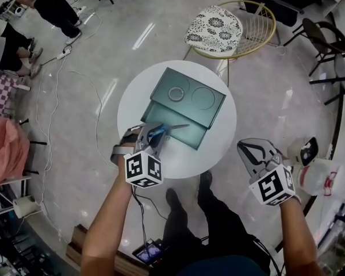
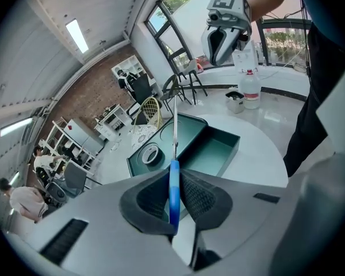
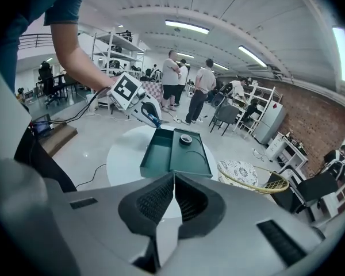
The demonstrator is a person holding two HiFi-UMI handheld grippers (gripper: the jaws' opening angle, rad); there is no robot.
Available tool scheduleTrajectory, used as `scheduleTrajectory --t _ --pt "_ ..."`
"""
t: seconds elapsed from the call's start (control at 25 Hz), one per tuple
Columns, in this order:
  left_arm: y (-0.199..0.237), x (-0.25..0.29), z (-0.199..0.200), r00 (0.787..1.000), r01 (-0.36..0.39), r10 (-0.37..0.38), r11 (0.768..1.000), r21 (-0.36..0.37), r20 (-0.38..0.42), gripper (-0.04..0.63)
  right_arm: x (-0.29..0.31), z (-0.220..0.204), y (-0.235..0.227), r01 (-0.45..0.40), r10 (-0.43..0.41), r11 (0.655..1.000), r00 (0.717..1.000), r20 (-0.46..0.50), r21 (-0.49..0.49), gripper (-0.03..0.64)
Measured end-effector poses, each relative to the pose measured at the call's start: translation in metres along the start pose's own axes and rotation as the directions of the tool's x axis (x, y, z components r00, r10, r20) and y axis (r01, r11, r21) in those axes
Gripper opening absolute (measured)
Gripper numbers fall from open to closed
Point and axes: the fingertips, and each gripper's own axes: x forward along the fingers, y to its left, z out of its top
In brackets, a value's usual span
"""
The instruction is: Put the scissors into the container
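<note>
In the head view the left gripper (image 1: pixel 151 135) holds the scissors (image 1: pixel 172 127) over the near-left corner of the container (image 1: pixel 192 134) on the table (image 1: pixel 218 148). Their long axis runs rightward across the open tray, and the right gripper (image 1: pixel 254 154) hangs off the table's right edge, so it is the farther of the two. In the left gripper view the jaws pinch the blue handle and the blade points straight ahead over the tray. In the right gripper view the jaws are pressed together on nothing, with the container well ahead.

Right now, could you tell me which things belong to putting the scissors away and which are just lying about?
Job in hand:
scissors, clamped in the left gripper
green container

Lying about:
tape roll on the container
cushioned chair
bottle
</note>
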Motion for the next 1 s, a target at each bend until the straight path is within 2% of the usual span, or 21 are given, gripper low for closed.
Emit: scheduleTrajectory --t 0.48,0.84,1.0 --pt "-0.032 0.059 -0.02 0.995 0.073 -0.068 0.996 0.06 -0.07 0.06 0.019 -0.038 0.01 -0.037 0.038 0.998 0.999 -0.02 0.042 0.038" --pt "-0.04 0.065 -0.015 0.994 0.091 -0.085 0.992 0.089 -0.063 0.061 0.019 -0.042 0.011 -0.031 0.032 0.999 0.999 -0.026 0.043 0.038" --pt "-0.037 0.058 -0.012 0.995 0.092 -0.089 0.993 0.075 -0.049 0.07 0.017 -0.036 0.014 -0.029 0.03 0.998 0.999 -0.028 0.047 0.038"
